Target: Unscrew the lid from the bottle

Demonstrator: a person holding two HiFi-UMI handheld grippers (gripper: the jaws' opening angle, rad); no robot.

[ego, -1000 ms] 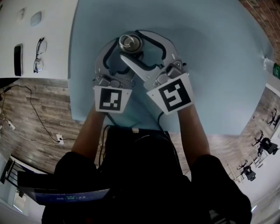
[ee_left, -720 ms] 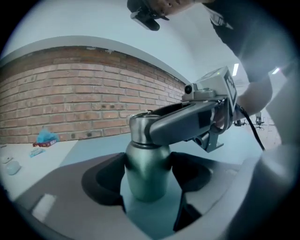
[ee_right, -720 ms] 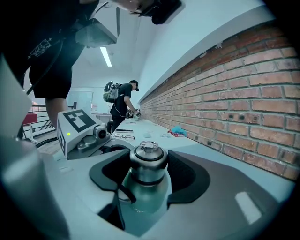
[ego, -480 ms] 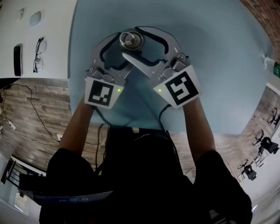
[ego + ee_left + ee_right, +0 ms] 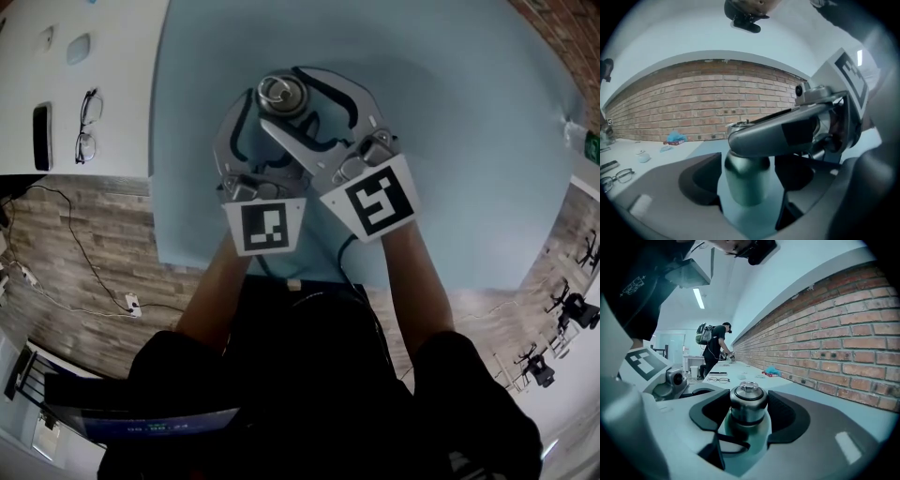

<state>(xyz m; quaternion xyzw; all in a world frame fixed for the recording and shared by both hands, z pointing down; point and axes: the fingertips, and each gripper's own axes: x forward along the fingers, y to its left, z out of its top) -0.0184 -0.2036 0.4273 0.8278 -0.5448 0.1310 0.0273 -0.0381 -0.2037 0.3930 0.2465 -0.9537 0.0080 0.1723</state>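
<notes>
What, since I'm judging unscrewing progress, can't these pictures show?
Lid: in the left gripper view, hidden behind the right gripper's jaw crossing above the bottle.
Bottle's base: cut off by jaws in both gripper views; under the lid in the head view.
Threads: covered by the lid.
Blue object, left gripper view: too small.

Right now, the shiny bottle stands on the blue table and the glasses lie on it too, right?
Not quite. The bottle does stand on the blue table, but the glasses lie on the white counter beside it, not on the blue table. The head view shows this.
</notes>
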